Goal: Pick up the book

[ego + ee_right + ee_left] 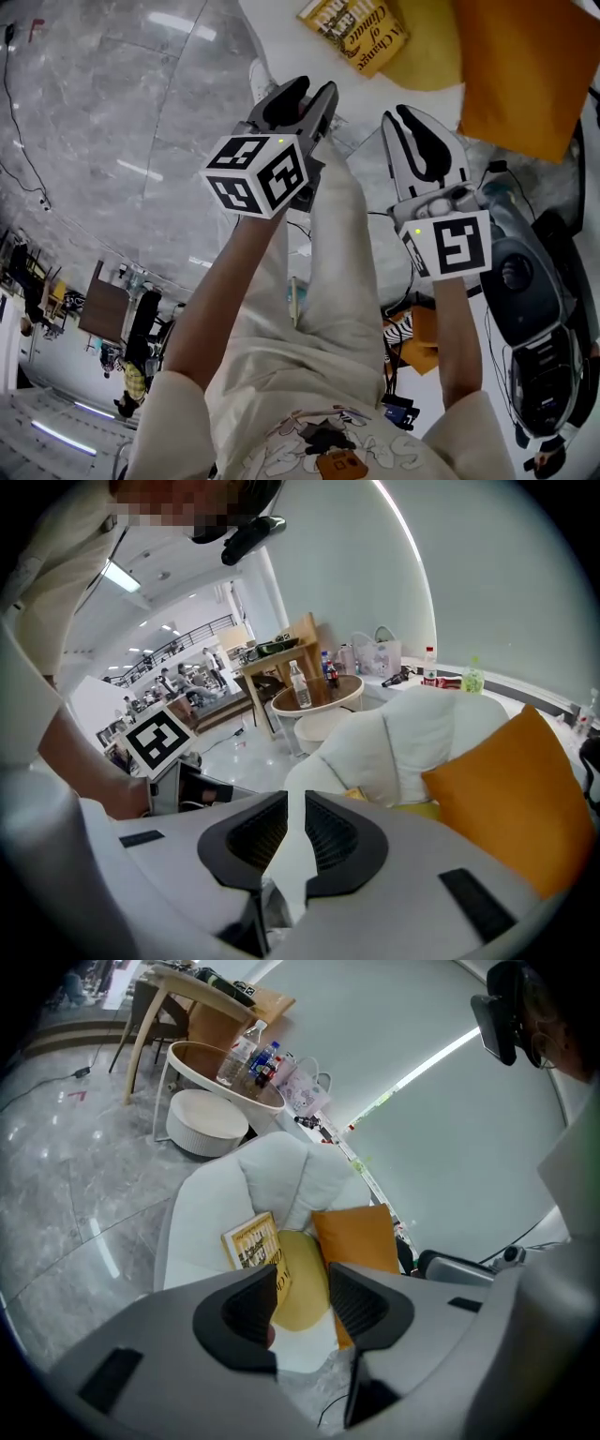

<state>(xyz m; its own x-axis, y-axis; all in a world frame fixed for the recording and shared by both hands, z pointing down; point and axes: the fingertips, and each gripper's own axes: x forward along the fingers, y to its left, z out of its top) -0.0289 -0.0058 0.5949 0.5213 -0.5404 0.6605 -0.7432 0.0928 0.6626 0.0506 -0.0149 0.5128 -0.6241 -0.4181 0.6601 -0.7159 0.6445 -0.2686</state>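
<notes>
The book (352,33), yellow with dark print on its cover, lies on a white armchair (197,1232), leaning on a round yellow cushion (422,47). In the left gripper view the book (251,1241) shows just beyond the jaws, up and to the left. My left gripper (307,97) hangs above the floor short of the chair; the left gripper (302,1288) is open with nothing between its pads. My right gripper (419,127) is beside it on the right, also short of the chair. The right gripper (292,808) shows only a narrow gap, and it holds nothing.
An orange cushion (525,66) rests on the chair right of the yellow one. A round side table (225,1063) with bottles, a white pouf (202,1119) and a wooden desk stand beyond the chair. Black equipment (534,309) and cables lie on the floor at right.
</notes>
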